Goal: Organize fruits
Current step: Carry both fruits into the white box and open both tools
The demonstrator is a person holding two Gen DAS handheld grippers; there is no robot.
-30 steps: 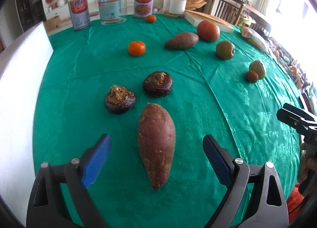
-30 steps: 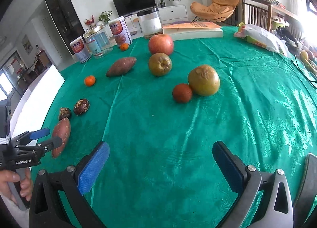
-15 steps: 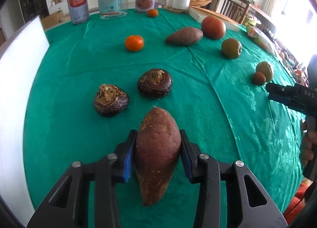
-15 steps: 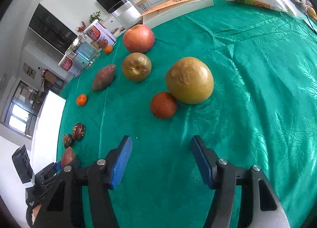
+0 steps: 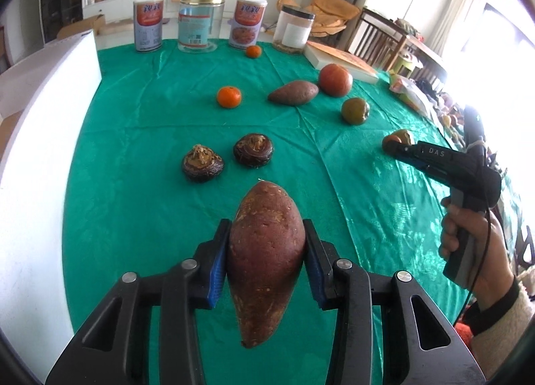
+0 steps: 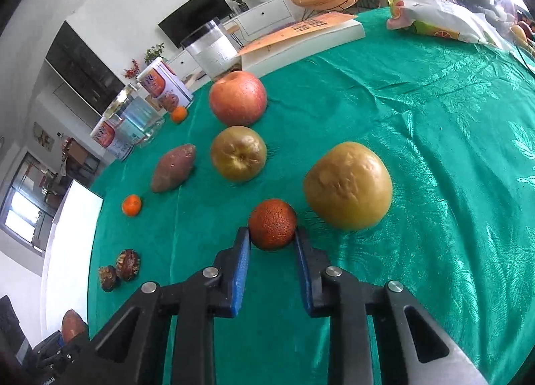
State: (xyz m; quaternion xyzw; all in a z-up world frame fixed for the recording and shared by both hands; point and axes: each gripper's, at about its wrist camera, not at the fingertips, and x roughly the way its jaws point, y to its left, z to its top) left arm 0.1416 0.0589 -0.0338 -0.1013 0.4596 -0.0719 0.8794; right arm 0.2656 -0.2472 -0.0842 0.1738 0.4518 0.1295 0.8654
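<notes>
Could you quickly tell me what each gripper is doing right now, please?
Left gripper: shut on the reddish-brown sweet potato, lifted off the green tablecloth.
Right gripper: jaws just closed, shut on the small dark-orange speckled fruit.

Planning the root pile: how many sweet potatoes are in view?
2. One sweet potato is clamped in the left gripper; the other sweet potato lies beside the red apple.

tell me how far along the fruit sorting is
Early: nothing looks grouped yet. In hand: the left claw is clamped on a sweet potato, and the right claw, jaws just closed, is shut on the small dark orange fruit. Still scattered on the green cloth: red apple, two brownish pears, second sweet potato, mandarins.
</notes>
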